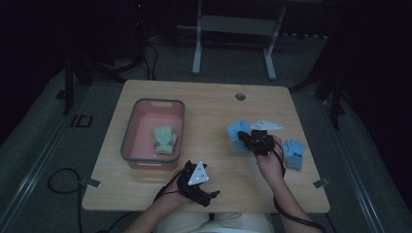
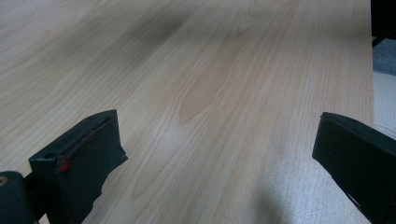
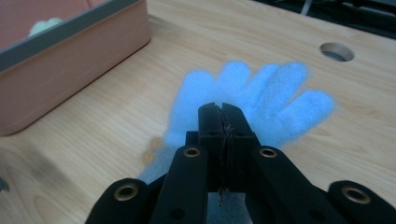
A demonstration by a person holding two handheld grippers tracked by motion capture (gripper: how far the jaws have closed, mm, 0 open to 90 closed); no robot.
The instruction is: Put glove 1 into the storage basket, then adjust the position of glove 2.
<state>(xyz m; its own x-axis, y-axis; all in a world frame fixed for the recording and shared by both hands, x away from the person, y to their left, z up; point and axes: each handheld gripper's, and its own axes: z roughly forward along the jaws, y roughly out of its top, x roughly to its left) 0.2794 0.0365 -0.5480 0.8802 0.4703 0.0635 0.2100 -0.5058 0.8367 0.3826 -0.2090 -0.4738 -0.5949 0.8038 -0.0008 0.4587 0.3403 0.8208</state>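
Observation:
A blue glove (image 1: 237,132) (image 3: 252,93) hangs spread from my right gripper (image 1: 247,137) (image 3: 222,109), whose jaws are pressed together on its cuff end, just above the wooden table (image 1: 209,104). A second blue glove (image 1: 294,154) lies flat on the table to the right of that hand. A yellow-green glove (image 1: 165,140) (image 3: 44,25) rests inside the pink bin (image 1: 128,133) (image 3: 70,70) at the left. My left gripper (image 1: 210,196) (image 2: 219,140) sits near the table's front edge, jaws wide apart over bare wood.
A round cable hole (image 1: 240,96) (image 3: 337,51) is set in the table's far side. Cables trail from both grippers over the front edge. A white metal stand (image 1: 233,29) is on the floor beyond the table.

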